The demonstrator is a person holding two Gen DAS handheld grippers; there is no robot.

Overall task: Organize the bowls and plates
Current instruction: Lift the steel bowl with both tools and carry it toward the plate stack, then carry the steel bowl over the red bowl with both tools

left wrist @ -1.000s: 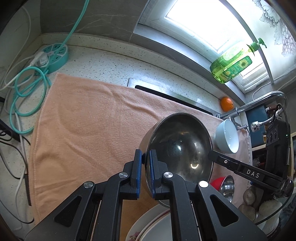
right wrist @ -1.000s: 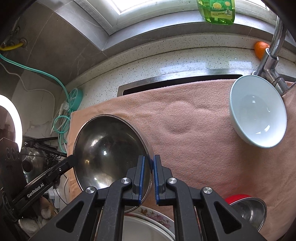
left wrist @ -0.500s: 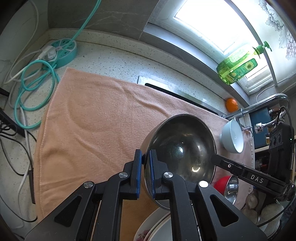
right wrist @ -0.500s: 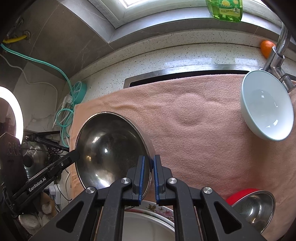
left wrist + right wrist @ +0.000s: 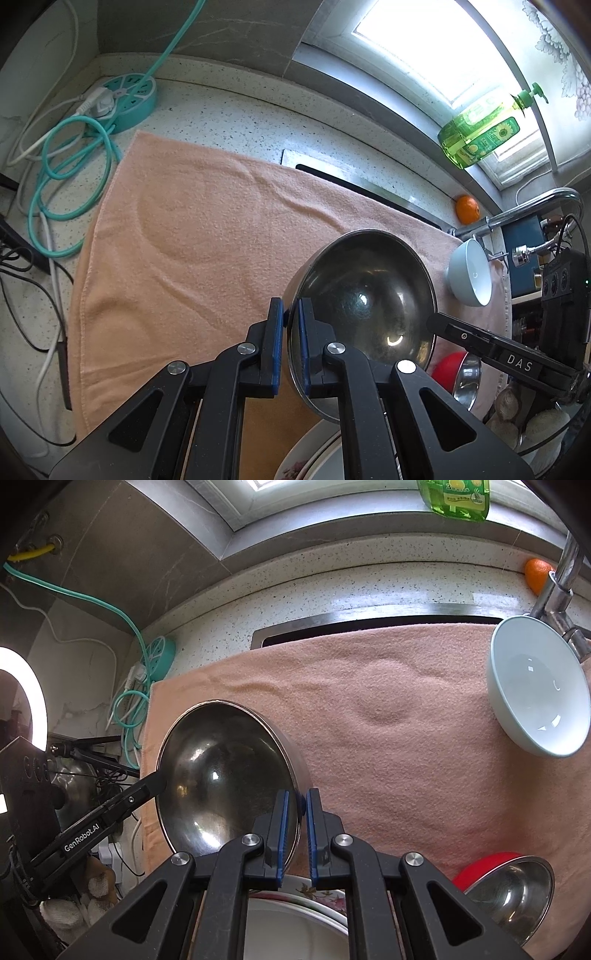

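Above a peach towel (image 5: 207, 236) spread on the speckled bench (image 5: 229, 122), a large steel bowl (image 5: 365, 299) hangs between two handheld grippers, each clamped narrowly on an opposite side of its rim. The left gripper (image 5: 291, 325) pinches the rim at the bowl's 9 o'clock in the left wrist view, blue-lined jaws closed on the thin metal edge; the right gripper (image 5: 297, 812) bites the far rim, at 3 o'clock in the right wrist view, the same way. The bowl tilts, its hollow open to both cameras.

Open towel stretches wide toward 10 and 11 o'clock of the bowl in the left view. Its left hem runs just beside a coiled teal cable (image 5: 70, 162) and a round teal power strip (image 5: 127, 98); its far edge overlaps a steel sink rim (image 5: 354, 177).

At 3 o'clock from the steel bowl in the left view, a pale blue bowl (image 5: 539, 686) rests near the faucet (image 5: 557, 590). Toward 4 o'clock, a small red-sided steel bowl (image 5: 509, 893) lies on the towel's near part. Directly below the jaws, a floral plate (image 5: 295, 912) shows at the frame's bottom edge. An orange (image 5: 467, 209) and a green soap bottle (image 5: 480, 133) sit along the window ledge.
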